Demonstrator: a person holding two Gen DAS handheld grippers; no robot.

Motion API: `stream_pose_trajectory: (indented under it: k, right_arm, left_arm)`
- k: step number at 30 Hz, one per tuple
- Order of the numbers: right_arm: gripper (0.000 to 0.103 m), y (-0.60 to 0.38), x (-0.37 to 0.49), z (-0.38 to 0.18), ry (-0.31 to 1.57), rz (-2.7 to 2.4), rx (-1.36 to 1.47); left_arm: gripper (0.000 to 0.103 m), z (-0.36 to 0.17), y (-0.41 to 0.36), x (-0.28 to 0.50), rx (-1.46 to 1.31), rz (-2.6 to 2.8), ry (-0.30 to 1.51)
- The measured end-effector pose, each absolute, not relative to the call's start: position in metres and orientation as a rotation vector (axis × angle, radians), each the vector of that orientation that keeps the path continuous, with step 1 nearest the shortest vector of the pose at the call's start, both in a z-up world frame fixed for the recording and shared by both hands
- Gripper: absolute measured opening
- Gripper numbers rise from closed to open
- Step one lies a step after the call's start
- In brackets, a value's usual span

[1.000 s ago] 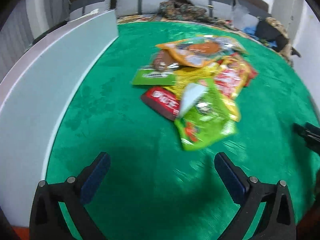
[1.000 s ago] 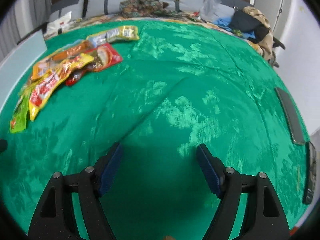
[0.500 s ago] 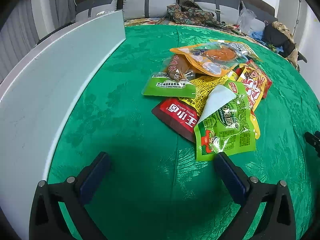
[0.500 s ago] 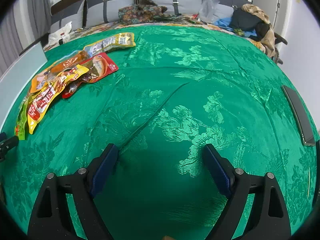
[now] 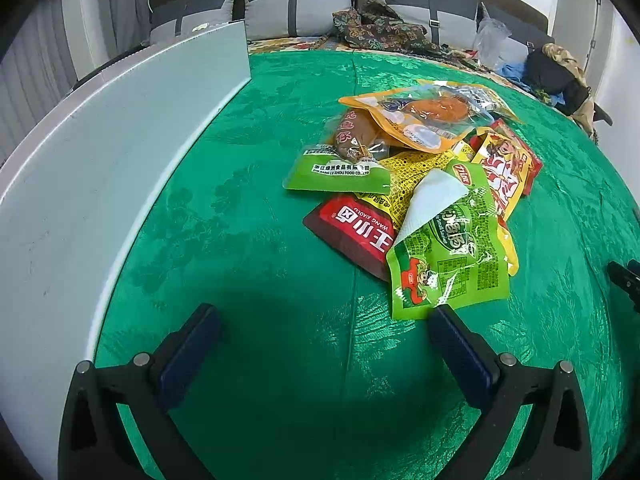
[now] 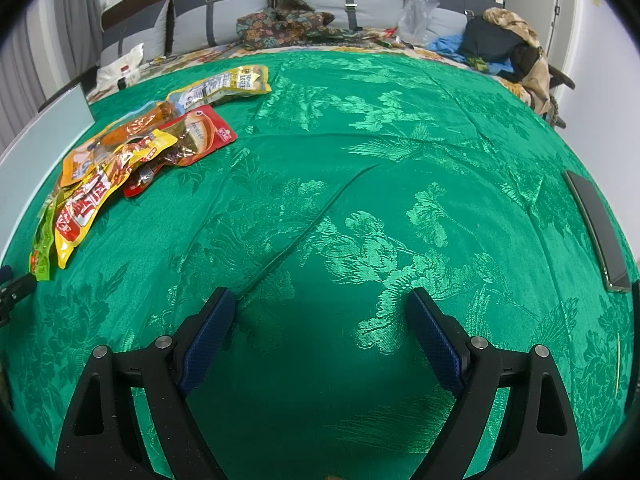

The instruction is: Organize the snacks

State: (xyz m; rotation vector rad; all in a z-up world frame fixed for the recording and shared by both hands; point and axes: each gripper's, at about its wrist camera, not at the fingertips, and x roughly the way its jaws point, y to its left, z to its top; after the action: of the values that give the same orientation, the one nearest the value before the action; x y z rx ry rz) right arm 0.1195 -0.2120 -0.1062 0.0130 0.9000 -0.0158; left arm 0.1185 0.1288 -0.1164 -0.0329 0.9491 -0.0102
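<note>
Snack packets lie heaped on the green cloth near its left edge, beside the white panel. I hold the left gripper and right gripper spread wide, both empty. I would approach the nearest green packet by its free edge, pads low.
</note>
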Motion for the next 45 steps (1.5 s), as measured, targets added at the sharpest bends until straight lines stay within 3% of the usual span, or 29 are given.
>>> stream_pose_trajectory:
  k: [45]
  right_arm:
    - [0.091,-0.213,0.121,-0.107,0.901,-0.019,0.013]
  left_arm:
    - [0.103,-0.109,0.147,0.112,-0.176,-0.072,0.888]
